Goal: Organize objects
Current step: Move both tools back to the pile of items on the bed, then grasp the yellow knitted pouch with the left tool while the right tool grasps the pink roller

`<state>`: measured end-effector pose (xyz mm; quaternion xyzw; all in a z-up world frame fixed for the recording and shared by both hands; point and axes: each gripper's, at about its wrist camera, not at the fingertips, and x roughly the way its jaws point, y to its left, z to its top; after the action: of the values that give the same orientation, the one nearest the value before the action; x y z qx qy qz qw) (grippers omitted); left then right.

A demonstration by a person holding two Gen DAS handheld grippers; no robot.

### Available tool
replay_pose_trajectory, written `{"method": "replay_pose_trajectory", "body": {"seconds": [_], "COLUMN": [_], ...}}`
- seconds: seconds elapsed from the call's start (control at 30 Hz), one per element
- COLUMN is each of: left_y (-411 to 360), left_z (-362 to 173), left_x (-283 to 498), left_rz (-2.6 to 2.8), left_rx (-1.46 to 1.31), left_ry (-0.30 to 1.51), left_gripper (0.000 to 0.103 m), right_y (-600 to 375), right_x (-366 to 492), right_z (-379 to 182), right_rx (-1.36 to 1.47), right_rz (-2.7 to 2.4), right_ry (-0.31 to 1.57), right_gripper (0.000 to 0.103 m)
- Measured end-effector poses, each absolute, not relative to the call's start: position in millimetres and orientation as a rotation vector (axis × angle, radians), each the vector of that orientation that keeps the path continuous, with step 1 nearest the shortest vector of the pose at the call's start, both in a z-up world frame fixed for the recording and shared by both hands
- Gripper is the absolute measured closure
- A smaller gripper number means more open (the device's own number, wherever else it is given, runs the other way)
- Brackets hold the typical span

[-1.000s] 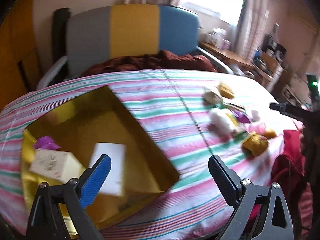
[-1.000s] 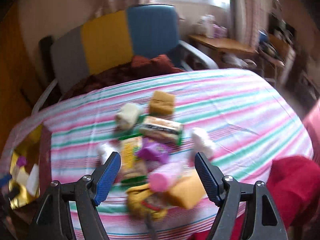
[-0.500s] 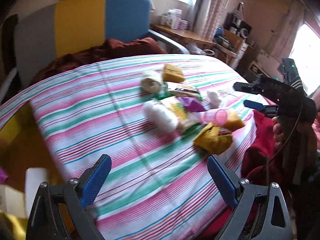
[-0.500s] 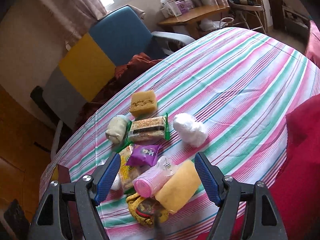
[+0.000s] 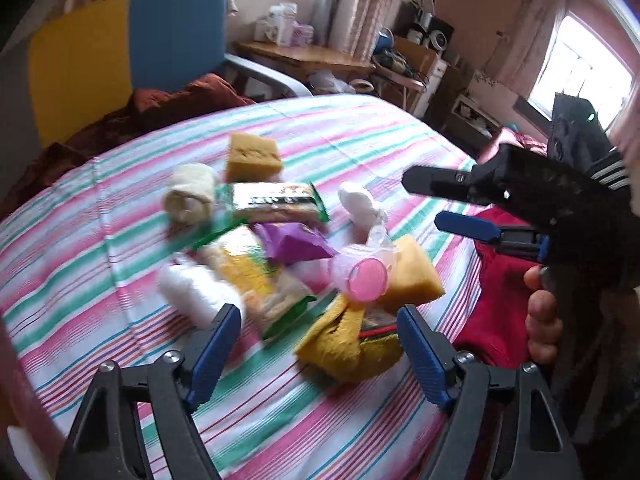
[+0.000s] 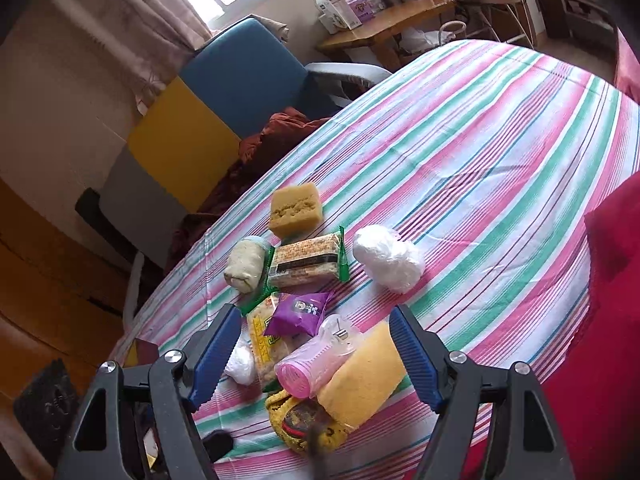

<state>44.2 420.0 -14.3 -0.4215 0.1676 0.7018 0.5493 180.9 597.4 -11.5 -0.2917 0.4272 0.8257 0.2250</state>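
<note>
A pile of small items lies on the striped tablecloth [image 5: 132, 276]: a yellow sponge [image 5: 252, 156], a beige roll [image 5: 190, 196], a green-edged cracker pack [image 5: 276, 200], a purple packet [image 5: 292, 242], a pink roll of bags [image 5: 362, 278], a yellow cloth [image 5: 410, 276] and white wads [image 5: 362, 204]. My left gripper [image 5: 318, 350] is open and empty just before the pile. My right gripper [image 6: 316, 350] is open and empty over the pink roll [image 6: 312, 364] and purple packet [image 6: 298, 314]; it also shows in the left wrist view [image 5: 440, 200] at the right.
A grey, yellow and blue chair [image 6: 200, 120] with a brown cloth [image 6: 256, 152] stands behind the table. A red cloth [image 6: 608, 320] hangs at the table's right edge. A wooden desk [image 5: 304, 58] with boxes stands at the back.
My left gripper has swung right, away from the gold box and onto the pile. My right gripper has come closer to the pile.
</note>
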Motion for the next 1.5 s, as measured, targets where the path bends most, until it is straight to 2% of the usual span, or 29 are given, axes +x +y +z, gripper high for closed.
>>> {"method": "replay_pose_trajectory", "body": {"seconds": [0.1,0.17,0.23,0.3,0.33,0.37,0.47,0.53,0.83,1.13,1.43,1.47,1.5], "left_y": [434.2,443.4,449.4,455.0,455.5,454.3,440.2,429.7,380.3,356.0,336.6,335.2,333.4], "left_z": [-28.6,-37.1,-44.2,-54.0,-58.3,-62.3,-61.5,-60.6,-57.6,-56.0,-57.0,-56.7,-56.6], "left_x": [50.5,57.2,61.8,63.6,64.4,65.0,68.7,65.5,52.6,51.2,48.4,47.7,47.7], "left_rz": [1.611,1.570,1.569,1.561,1.548,1.521,1.523,1.523,1.577,1.618,1.642,1.643,1.644], "left_rx": [-1.047,-1.065,-1.062,-1.070,-1.080,-1.092,-1.049,-1.055,-1.106,-1.103,-1.105,-1.105,-1.105], "left_ry": [0.430,0.455,0.480,0.506,0.512,0.503,0.484,0.457,0.383,0.372,0.346,0.343,0.341], "left_gripper": [0.022,0.015,0.013,0.020,0.035,0.039,0.049,0.051,0.052,0.052,0.052,0.052,0.052], "right_y": [599.7,599.4,599.1,598.9,598.9,598.9,598.7,598.7,583.1,526.6,488.7,483.2,479.2], "right_x": [181.3,180.4,179.2,178.4,178.3,178.5,177.9,177.9,166.6,113.7,72.7,68.4,65.3], "right_z": [-13.7,-13.7,-13.7,-13.9,-14.2,-14.3,-14.7,-14.4,-3.0,-10.6,-48.4,-53.3,-56.6], "right_rx": [-0.806,-0.808,-0.814,-0.813,-0.814,-0.813,-0.815,-0.813,-0.828,-1.283,-1.663,-1.691,-1.685], "right_rz": [2.273,2.277,2.282,2.277,2.275,2.276,2.272,2.272,2.435,2.595,2.535,2.515,2.492], "right_ry": [1.201,1.201,1.198,1.196,1.197,1.198,1.196,1.194,1.139,0.835,0.675,0.629,0.567], "right_gripper": [0.024,0.024,0.024,0.024,0.024,0.024,0.024,0.024,0.024,0.024,0.023,0.023,0.030]}}
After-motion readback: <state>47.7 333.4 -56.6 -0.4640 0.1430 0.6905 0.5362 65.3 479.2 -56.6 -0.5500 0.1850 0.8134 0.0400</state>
